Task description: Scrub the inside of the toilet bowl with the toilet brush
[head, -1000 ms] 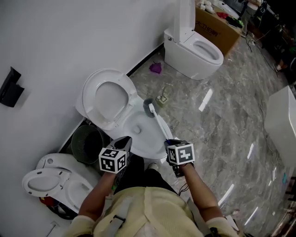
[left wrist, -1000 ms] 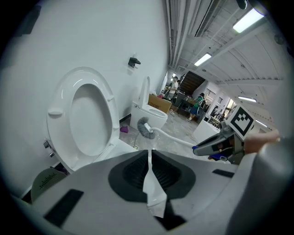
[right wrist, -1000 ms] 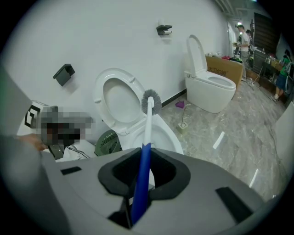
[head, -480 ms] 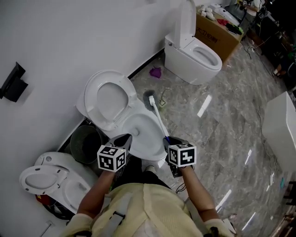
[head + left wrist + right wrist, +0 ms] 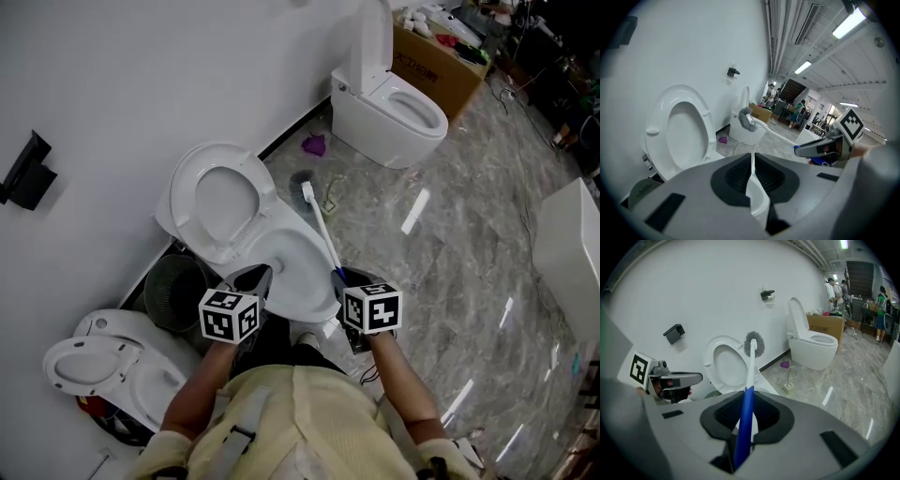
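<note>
Clamping toilet brush [image 5: 321,232] in right tool [image 5: 746,420]

The wall [image 5: 112,84] is plain white and the floor [image 5: 459,253] is glossy grey marble. A second toilet [image 5: 394,111] stands near a cardboard box [image 5: 439,58]; strip lights [image 5: 851,21] shine overhead.

Industrial hall, several toilets [image 5: 389,103], cardboard box [image 5: 441,58]

- The toilet bowl [image 5: 289,272], white and oval, is sitting open at the centre of the head view, with its seat standing raised toward the wall.
- The toilet brush [image 5: 322,232], with a white shaft, blue grip and grey bristle head, is slanting over the bowl's right rim, its head lying beyond the far rim.
</note>
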